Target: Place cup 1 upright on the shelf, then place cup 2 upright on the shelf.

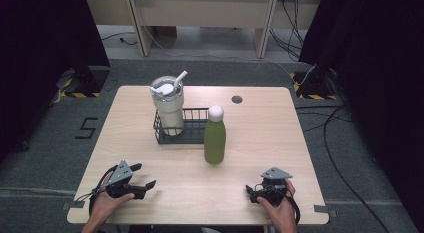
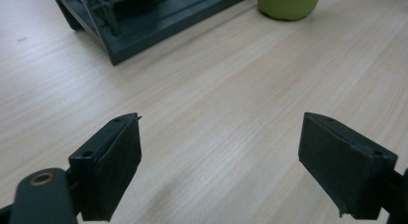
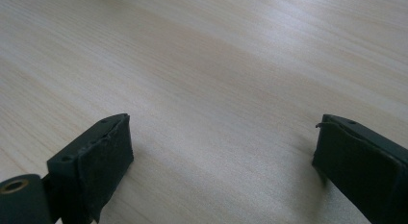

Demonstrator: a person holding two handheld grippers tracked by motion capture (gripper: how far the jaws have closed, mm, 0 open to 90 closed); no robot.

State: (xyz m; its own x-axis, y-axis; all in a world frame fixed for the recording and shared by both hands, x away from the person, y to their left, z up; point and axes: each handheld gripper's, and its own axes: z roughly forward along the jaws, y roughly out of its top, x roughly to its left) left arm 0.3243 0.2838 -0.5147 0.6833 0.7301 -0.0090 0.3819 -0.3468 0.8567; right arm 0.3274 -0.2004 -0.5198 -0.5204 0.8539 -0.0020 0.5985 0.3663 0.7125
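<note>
I rest my left tool [image 1: 142, 175] and right tool [image 1: 248, 190] on the surface [image 1: 250, 143], both spread wide and empty. The green bottle [image 1: 215, 138] stands upright just beside the wire basket [image 1: 192, 135] holding the tumbler [image 1: 168, 105], within easy reach.

Green bottle [image 1: 215, 140]: matte olive body, white rounded cap, upright on table, mid-table, just beside front right corner of basket [image 1: 196, 138]; whether touching cannot be told. In left gripper view, bottle base [image 2: 288, 4] at top edge.

Basket: dark wire rack, solid base, rectangular, behind and left of bottle.

Tumbler [image 1: 168, 105]: cream, lidded, white straw, upright in basket's left end.
</note>
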